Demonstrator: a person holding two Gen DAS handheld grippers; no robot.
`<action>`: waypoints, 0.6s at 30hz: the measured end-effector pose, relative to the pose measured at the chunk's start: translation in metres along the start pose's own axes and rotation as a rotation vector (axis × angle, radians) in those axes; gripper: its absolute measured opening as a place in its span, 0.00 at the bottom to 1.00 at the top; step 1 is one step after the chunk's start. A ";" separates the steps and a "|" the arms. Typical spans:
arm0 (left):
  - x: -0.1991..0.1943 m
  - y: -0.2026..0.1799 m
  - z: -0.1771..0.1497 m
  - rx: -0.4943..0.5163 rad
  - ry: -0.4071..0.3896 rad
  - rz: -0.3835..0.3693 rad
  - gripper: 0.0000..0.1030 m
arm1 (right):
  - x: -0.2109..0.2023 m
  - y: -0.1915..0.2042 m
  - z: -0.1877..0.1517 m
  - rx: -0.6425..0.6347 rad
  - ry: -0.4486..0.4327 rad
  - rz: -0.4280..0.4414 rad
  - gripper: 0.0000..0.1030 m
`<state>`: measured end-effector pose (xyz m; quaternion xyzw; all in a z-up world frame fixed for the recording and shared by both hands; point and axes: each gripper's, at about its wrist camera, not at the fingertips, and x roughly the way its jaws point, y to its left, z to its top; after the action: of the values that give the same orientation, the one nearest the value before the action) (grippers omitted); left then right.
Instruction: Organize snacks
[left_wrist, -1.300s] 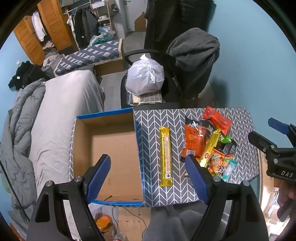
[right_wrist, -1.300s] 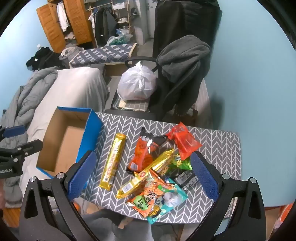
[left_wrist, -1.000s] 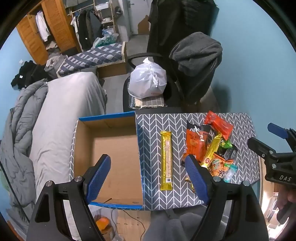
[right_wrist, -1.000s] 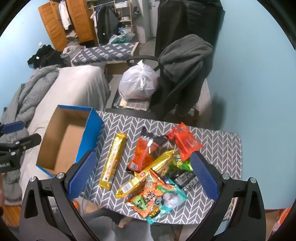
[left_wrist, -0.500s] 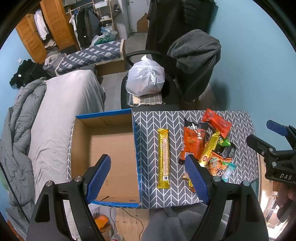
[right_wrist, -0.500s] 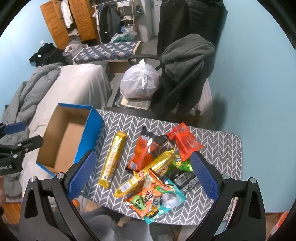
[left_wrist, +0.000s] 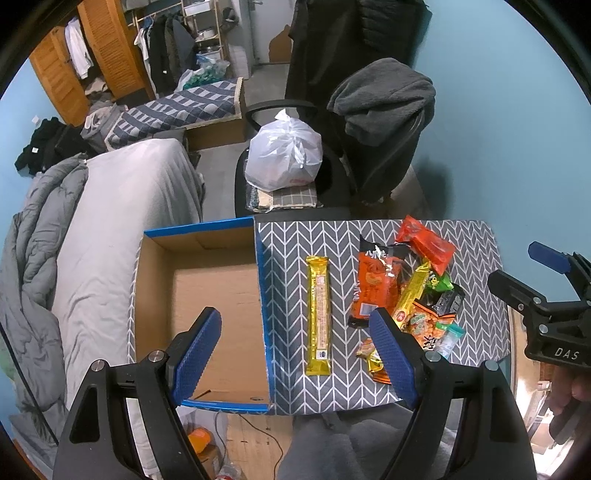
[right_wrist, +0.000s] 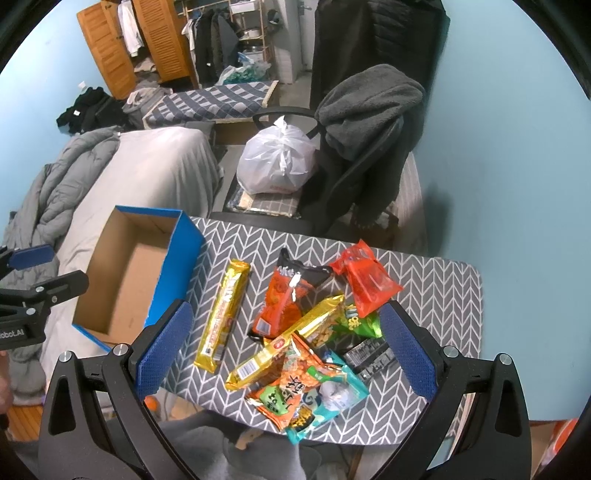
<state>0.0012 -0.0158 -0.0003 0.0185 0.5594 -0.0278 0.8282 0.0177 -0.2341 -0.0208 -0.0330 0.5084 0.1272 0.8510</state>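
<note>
An empty blue cardboard box (left_wrist: 214, 291) (right_wrist: 136, 269) stands at the left end of a grey chevron table (left_wrist: 288, 254) (right_wrist: 436, 291). A long gold snack bar (left_wrist: 319, 314) (right_wrist: 223, 314) lies alone beside the box. A pile of snacks lies to its right: an orange-black bag (left_wrist: 376, 284) (right_wrist: 288, 295), a red packet (left_wrist: 424, 242) (right_wrist: 365, 277), a second gold bar (right_wrist: 288, 343), a green packet (right_wrist: 358, 321) and an orange-teal bag (right_wrist: 306, 391). My left gripper (left_wrist: 295, 347) is open and empty above the box's right wall. My right gripper (right_wrist: 280, 354) is open and empty above the pile.
An office chair (left_wrist: 332, 173) with a white plastic bag (left_wrist: 282, 155) and a dark jacket stands behind the table. A bed (left_wrist: 110, 221) with a grey duvet lies left of the box. A blue wall (right_wrist: 498, 147) runs along the right.
Both grippers have shifted only slightly over the table. They stay open and empty. Snacks and box have not moved.
</note>
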 end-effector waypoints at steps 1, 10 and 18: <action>0.000 0.000 0.000 0.002 -0.001 0.000 0.81 | -0.001 -0.001 -0.001 0.002 -0.001 0.001 0.98; -0.002 -0.004 0.002 0.015 -0.002 0.000 0.81 | -0.005 -0.005 -0.003 0.005 -0.003 0.004 0.98; -0.002 -0.006 0.001 0.019 -0.004 -0.004 0.81 | -0.005 -0.006 -0.001 0.007 0.000 0.003 0.98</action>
<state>0.0012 -0.0217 0.0021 0.0251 0.5576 -0.0344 0.8290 0.0158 -0.2414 -0.0174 -0.0291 0.5088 0.1265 0.8510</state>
